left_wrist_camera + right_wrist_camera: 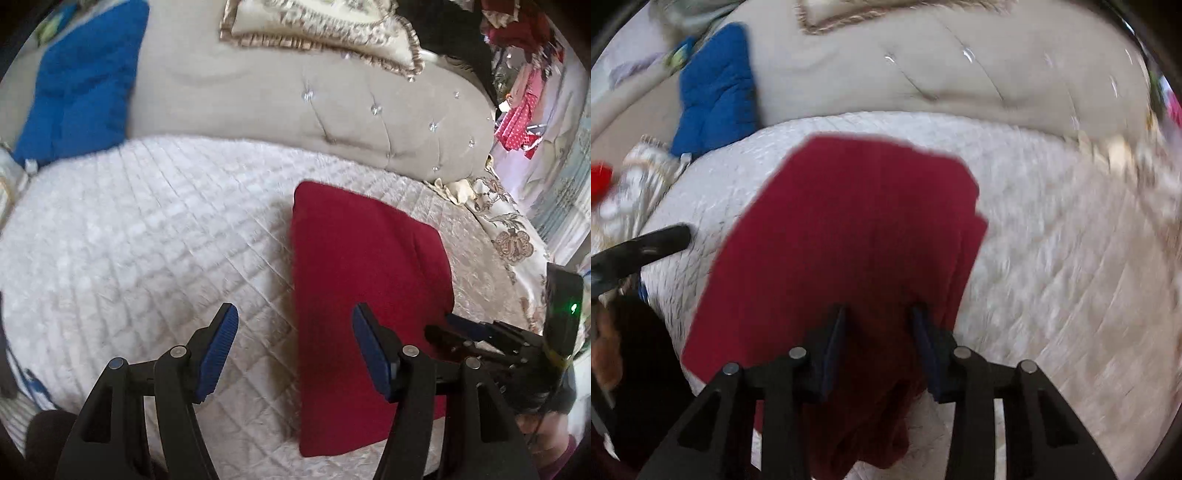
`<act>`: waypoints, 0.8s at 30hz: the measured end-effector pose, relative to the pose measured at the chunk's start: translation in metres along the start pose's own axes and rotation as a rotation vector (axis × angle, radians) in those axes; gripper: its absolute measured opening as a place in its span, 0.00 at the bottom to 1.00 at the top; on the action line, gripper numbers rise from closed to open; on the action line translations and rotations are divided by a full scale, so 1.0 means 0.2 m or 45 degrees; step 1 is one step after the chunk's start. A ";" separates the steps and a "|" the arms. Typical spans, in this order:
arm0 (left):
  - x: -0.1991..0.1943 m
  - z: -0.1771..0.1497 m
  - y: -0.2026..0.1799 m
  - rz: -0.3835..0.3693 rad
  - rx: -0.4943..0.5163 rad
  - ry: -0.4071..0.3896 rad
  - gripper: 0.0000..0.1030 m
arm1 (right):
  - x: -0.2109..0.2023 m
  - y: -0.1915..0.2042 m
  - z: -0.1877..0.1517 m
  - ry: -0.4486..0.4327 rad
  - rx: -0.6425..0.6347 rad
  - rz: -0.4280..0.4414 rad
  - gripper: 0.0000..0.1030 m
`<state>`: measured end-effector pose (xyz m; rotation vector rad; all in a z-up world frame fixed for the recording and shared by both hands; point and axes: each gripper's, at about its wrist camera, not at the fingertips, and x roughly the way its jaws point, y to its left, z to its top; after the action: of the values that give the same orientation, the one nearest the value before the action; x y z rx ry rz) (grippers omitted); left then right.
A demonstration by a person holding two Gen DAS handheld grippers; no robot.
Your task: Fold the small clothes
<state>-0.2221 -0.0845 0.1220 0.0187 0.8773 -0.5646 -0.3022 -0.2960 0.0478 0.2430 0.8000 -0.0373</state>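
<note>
A dark red folded cloth lies on the white quilted bed. My left gripper hovers open over the cloth's left edge, with its right finger above the cloth, its left finger above the quilt, and nothing between them. My right gripper reaches in at the cloth's right edge. In the right wrist view the red cloth spreads ahead and bunches up between the two fingers of my right gripper, which is shut on it. A black finger of the left gripper shows at the left.
A beige tufted headboard rises behind the bed. A blue cushion leans at its left and a frilled patterned pillow sits on top. Patterned bedding and hanging clothes are at the right.
</note>
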 end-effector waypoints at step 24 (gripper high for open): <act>-0.34 0.04 -0.09 0.124 0.070 -0.261 0.42 | -0.56 0.33 0.03 -0.353 -0.001 -0.168 0.87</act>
<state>-0.2580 -0.0707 0.1808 0.0523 0.6582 -0.4896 -0.3682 -0.2404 0.1457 0.1792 0.5390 -0.1914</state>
